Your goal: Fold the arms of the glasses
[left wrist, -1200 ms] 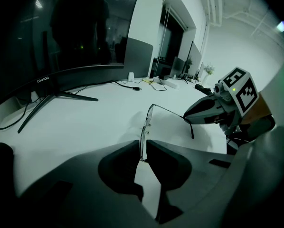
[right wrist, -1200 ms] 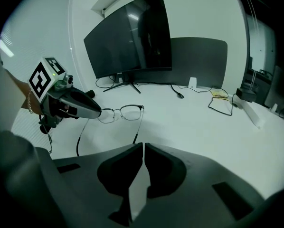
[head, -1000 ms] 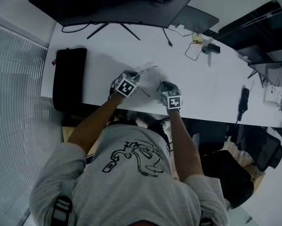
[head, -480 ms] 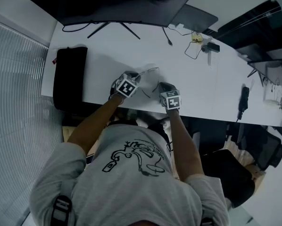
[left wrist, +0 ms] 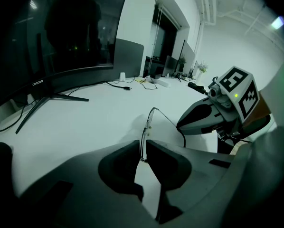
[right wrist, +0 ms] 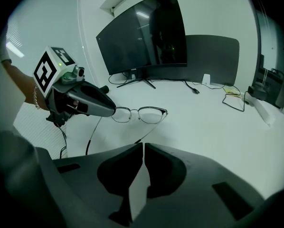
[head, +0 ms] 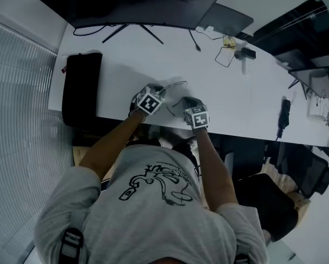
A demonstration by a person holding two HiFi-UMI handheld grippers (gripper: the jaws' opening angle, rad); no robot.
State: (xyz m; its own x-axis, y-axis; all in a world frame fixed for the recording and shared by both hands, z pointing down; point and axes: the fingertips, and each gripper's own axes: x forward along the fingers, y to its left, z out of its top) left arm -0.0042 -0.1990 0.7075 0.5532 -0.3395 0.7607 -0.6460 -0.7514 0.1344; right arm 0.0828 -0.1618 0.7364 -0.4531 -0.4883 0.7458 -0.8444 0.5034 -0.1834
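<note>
Wire-rimmed glasses [right wrist: 139, 114] sit over the white desk [right wrist: 203, 122] between my hands, one end of the frame clamped in my left gripper [left wrist: 142, 145]; my right gripper [right wrist: 143, 145] has its jaws pressed together at the tip of the open temple arm [right wrist: 150, 128]. I'd sweep that tip in a flat arc toward the lenses, left hand steady, so the hinge turns and nothing bends

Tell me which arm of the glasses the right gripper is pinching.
The arm on the side away from the left gripper; the other arm hangs free beside it.
</note>
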